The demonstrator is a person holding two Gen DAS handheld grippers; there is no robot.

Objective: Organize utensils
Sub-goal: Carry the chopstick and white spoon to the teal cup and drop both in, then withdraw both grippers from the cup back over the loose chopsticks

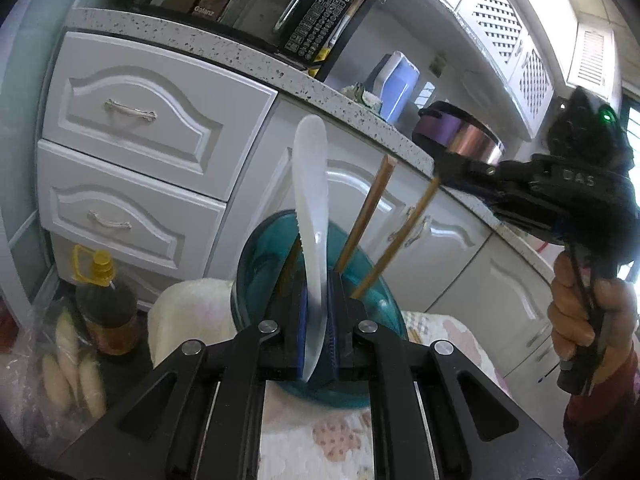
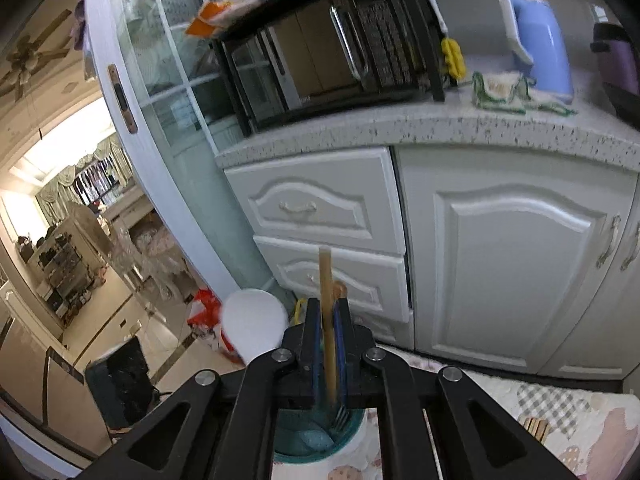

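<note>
My left gripper (image 1: 316,320) is shut on a white plastic rice spoon (image 1: 310,200), held upright above a teal utensil holder (image 1: 260,264). Wooden chopsticks (image 1: 370,220) stand in the holder. My right gripper (image 2: 329,320) is shut on a wooden chopstick (image 2: 327,280), its lower end over the teal holder (image 2: 316,436), where a fork (image 2: 340,418) and a teal spoon show. In the left wrist view the right gripper (image 1: 444,172) grips the top of a slanting chopstick (image 1: 400,236).
The holder stands on a table with a patterned cloth (image 1: 320,440). White cabinets and drawers (image 1: 132,120) are just behind. An oil bottle (image 1: 106,300) and bagged food (image 1: 68,364) are on the floor at left. A microwave (image 2: 328,48) sits on the speckled counter (image 2: 480,124).
</note>
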